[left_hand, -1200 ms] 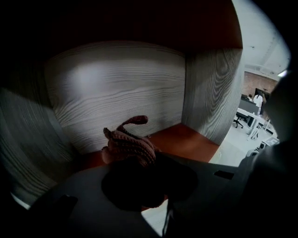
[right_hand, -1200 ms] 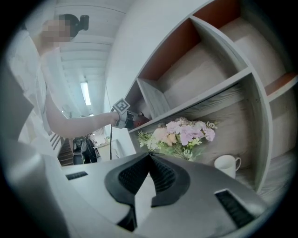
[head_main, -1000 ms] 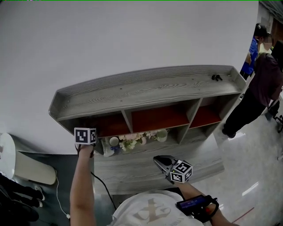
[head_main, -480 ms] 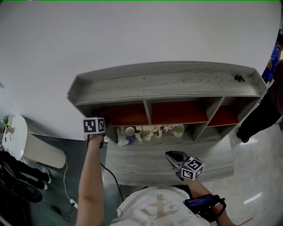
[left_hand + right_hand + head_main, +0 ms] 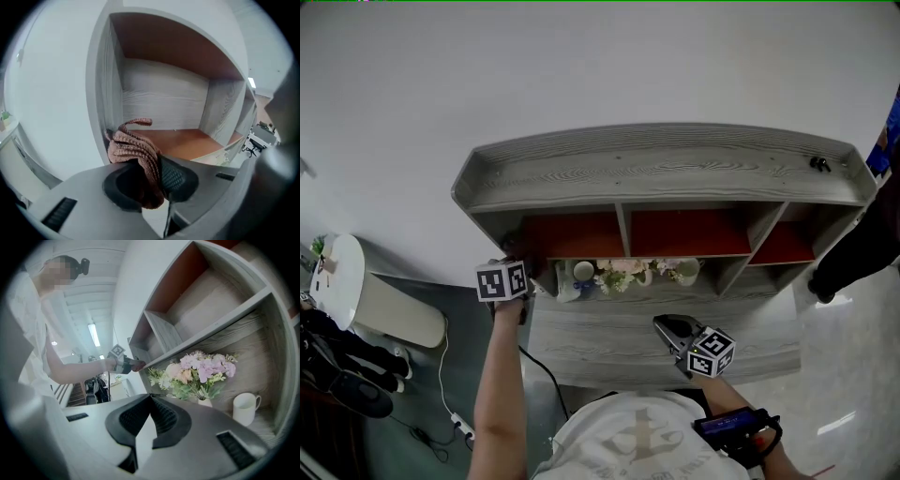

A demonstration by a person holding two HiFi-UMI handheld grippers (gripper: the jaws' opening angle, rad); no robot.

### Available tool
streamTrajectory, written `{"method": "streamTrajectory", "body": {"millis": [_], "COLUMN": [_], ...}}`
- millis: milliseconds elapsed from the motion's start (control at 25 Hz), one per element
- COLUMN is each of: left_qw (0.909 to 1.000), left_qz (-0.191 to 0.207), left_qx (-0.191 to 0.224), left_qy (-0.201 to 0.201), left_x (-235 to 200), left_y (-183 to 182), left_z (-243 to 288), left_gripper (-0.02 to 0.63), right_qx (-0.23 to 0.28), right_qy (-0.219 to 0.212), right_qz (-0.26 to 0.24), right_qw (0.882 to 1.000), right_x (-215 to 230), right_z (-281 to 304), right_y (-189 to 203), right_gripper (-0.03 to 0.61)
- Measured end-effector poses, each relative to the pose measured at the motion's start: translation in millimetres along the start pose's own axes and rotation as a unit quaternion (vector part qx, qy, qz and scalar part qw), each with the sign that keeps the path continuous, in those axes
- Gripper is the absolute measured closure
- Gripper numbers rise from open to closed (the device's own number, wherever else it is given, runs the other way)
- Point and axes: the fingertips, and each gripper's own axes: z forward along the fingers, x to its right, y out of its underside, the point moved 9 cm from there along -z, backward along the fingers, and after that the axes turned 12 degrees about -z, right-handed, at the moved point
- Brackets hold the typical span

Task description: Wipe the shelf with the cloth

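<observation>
- Head view: grey wood-grain shelf (image 5: 656, 173) against white wall (image 5: 581, 66), red compartments.
- Left tool (image 5: 157, 176) pinches brown cloth (image 5: 133, 147) at leftmost compartment's mouth.
- Right tool (image 5: 151, 416) pressed together, empty, facing flowers (image 5: 197, 373).

A bunch of pale flowers (image 5: 201, 370) stands near a white mug (image 5: 245, 408)

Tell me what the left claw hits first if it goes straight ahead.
Likely the grey back panel behind the red-brown board, cloth leading. The side wall runs close on the left, and depth is unclear.
</observation>
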Motion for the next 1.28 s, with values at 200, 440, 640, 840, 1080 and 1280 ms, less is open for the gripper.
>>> {"method": "streamTrajectory", "body": {"millis": [200,440,640,840,1080,1280], "left_qw": [0.9958,0.9800,0.9633,0.9502,0.9358,0.9281], "left_qz": [-0.010,-0.031,0.020,0.029,0.050,0.065], "left_qx": [0.044,0.086,0.102,0.102,0.082,0.061], "left_qy": [0.080,0.176,0.248,0.293,0.339,0.361], "left_x": [9.2,35.9,78.0,108.1,137.5,154.5], "left_y": [44.8,89.5,134.6,163.6,196.0,211.7], "left_z": [-13.9,-21.3,-18.4,-15.0,-11.3,-7.0], "left_gripper": [0.526,0.526,0.526,0.526,0.525,0.525], "right_qx": [-0.003,0.002,0.003,0.006,0.006,0.007], "right_qy": [0.005,0.019,0.027,0.042,0.065,0.075], "right_qz": [-0.009,-0.022,-0.030,-0.032,-0.034,-0.044], "right_qw": [1.000,1.000,0.999,0.999,0.997,0.996], "right_x": [4.1,13.1,11.3,7.9,5.1,-2.7], "right_z": [-0.9,3.1,-2.8,-13.9,-31.1,-46.5], "right_y": [-1.8,-9.5,-11.5,-11.7,-6.9,-5.3], "right_gripper": [0.572,0.572,0.572,0.574,0.574,0.574]}}
